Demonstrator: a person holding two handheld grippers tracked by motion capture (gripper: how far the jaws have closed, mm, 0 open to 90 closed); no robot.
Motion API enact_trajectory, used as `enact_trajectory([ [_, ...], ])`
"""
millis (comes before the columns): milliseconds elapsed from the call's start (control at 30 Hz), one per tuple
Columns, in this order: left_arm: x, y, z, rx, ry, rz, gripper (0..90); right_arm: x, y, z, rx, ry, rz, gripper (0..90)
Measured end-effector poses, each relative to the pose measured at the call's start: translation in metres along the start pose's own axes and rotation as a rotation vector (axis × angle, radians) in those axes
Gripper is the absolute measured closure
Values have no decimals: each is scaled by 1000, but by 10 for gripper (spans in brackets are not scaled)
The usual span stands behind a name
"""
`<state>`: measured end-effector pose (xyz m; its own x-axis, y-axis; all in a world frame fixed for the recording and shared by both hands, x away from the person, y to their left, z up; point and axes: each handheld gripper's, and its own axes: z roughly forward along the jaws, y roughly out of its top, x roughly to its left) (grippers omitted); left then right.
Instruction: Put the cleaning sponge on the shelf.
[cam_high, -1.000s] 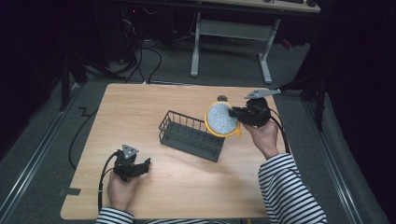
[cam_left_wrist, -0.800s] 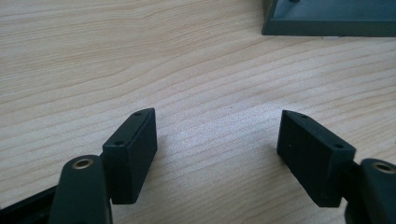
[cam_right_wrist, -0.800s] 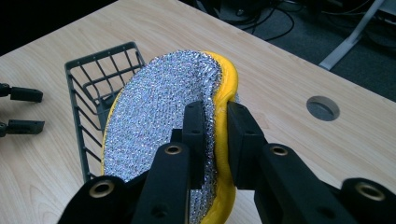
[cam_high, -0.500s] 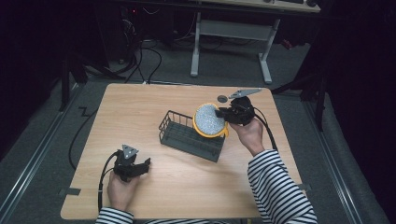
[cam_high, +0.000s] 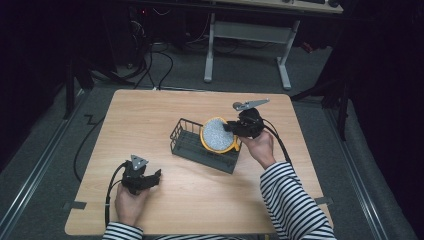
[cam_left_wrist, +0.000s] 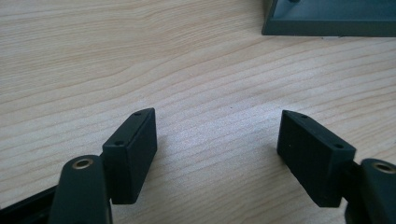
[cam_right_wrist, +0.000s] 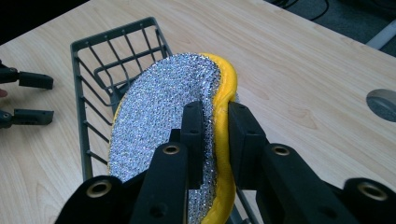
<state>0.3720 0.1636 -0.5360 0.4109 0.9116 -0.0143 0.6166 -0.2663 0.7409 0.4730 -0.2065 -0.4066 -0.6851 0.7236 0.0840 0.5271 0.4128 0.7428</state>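
Right gripper (cam_right_wrist: 215, 140) is clamping the round yellow scouring pad (cam_right_wrist: 163, 121), hovering it over the wire basket (cam_high: 192, 142) on the worktop (cam_high: 150, 115); drop-in pending. Left gripper (cam_left_wrist: 217, 154) is idling agape, holding nothing.

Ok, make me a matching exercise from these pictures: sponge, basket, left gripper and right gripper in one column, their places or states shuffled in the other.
Things:
1. sponge
2. basket
3. left gripper
4. right gripper

States:
A. open, low over bare table
B. dark wire, standing mid-table
C. shut on something
D. yellow and silver, held on edge over the basket

Pairs: 1-D, 2-B, 3-A, 4-C
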Motion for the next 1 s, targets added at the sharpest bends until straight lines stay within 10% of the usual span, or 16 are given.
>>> enact_trajectory([
  [767, 0, 0, 0, 0, 0, 0, 293, 5, -12, 7, 34, 24, -19, 745],
  [1000, 0, 0, 0, 0, 0, 0, 293, 6, -12, 4, 19, 23, 4, 572],
])
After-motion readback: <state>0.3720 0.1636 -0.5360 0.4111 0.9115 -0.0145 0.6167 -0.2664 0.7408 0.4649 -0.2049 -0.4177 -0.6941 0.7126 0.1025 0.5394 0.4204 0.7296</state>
